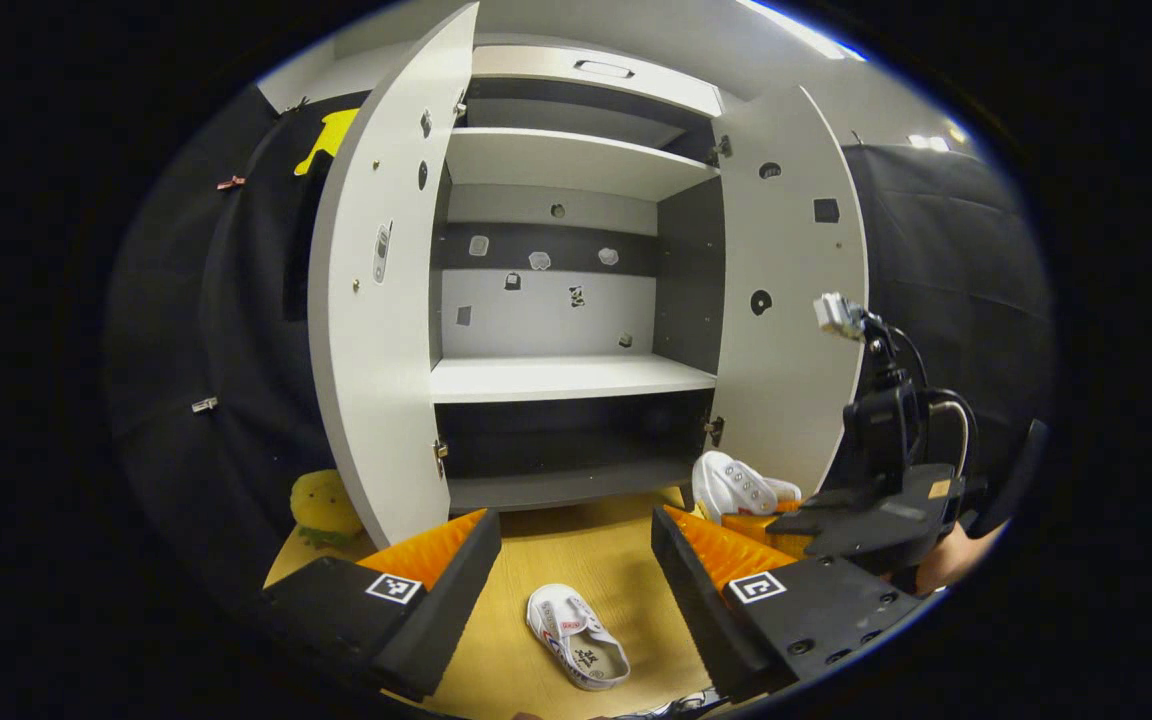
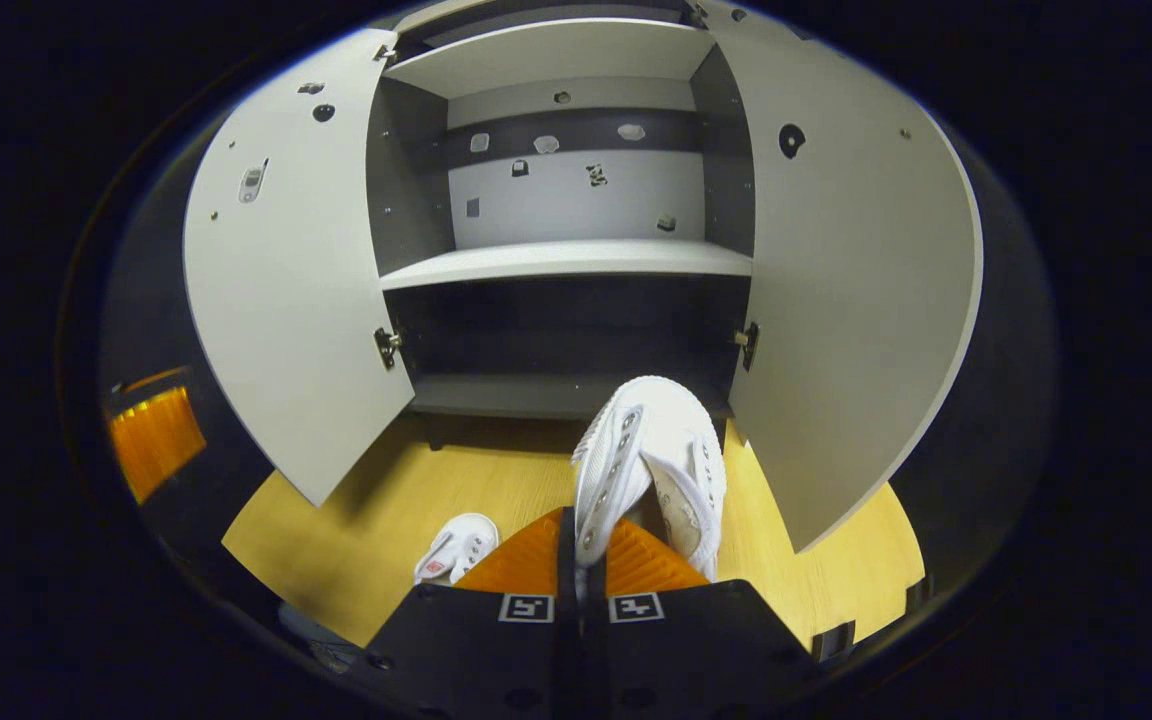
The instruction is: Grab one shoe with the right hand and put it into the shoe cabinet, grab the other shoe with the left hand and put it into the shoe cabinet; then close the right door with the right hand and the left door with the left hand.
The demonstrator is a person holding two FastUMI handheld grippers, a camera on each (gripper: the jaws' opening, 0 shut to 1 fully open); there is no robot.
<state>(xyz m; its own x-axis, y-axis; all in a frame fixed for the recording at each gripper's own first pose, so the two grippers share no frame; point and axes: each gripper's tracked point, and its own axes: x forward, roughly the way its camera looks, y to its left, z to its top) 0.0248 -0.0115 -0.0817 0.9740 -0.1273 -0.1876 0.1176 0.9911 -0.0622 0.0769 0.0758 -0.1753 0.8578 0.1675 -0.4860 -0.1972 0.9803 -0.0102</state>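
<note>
Clamped between the right claw (image 2: 581, 545) fingers, one white shoe (image 2: 651, 455) was held above the desk (image 2: 386, 500), before the cabinet's (image 2: 566, 260) open doors. Below the spread-open left claw (image 1: 571, 560), the other shoe (image 1: 576, 637) was seen lying on the desk.

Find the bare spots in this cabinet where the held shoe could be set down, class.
Free: the middle shelf and bottom shelf, both bare between the open doors. Crowded: the floor in front, where the second shoe lies. The right gripper holds the shoe.
</note>
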